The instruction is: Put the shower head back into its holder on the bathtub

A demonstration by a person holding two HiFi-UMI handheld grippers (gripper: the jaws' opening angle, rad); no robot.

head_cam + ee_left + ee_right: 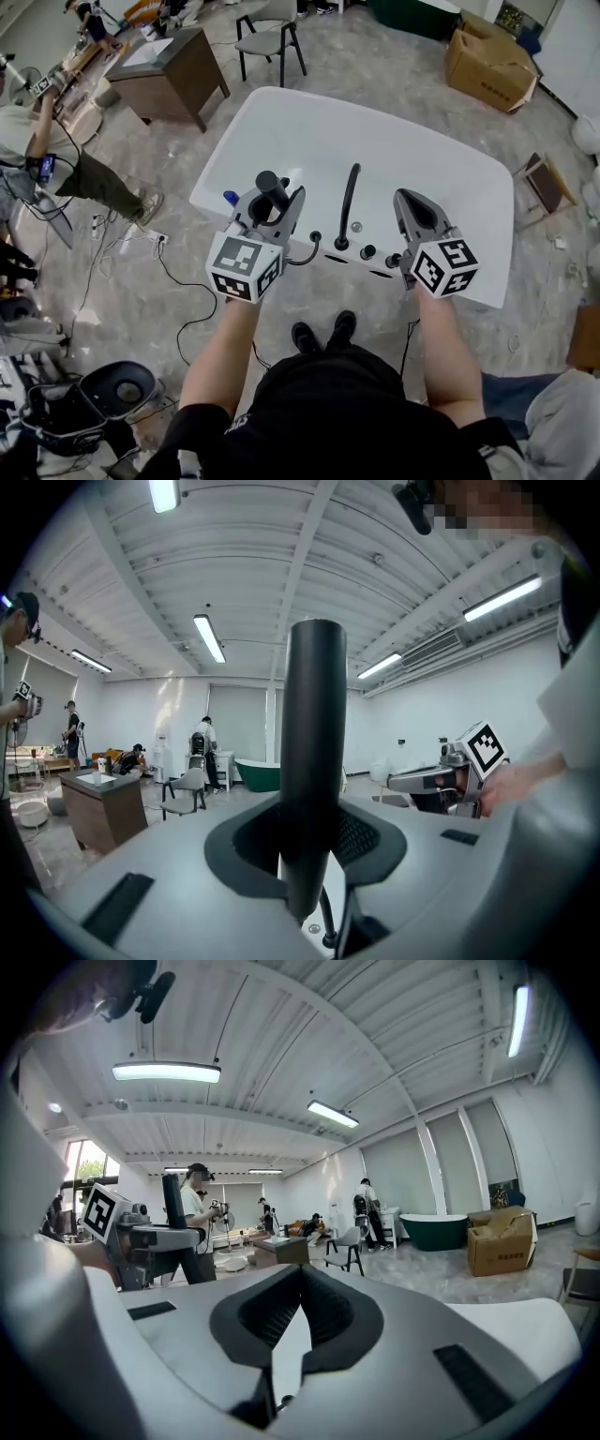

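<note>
1. L gripper (274, 202), centre-left of head view: jaws clamped on the shower head (271, 186), a black rod held upright, its top end clear above the jaws.
2. The hose (305, 255) curved from under the L gripper to a small black fitting (315, 238) on the bathtub deck. Whether that fitting was the holder could not be told.
3. R gripper (407, 201), centre-right: jaws together, nothing btwn them.
4. Bathtub (394, 141), white, filled mid-frame; both grippers hung over its near rim.
5. Black faucet spout (350, 197) stood btwn the two grippers, w/ knobs (367, 251) beside its foot on the deck.
6. Surroundings: chair (269, 37) & wooden cabinet (173, 75) upper left; cardboard box (487, 64) upper right; a person (66, 164) at left edge; cables (122, 246) on the floor, lower left.
</note>
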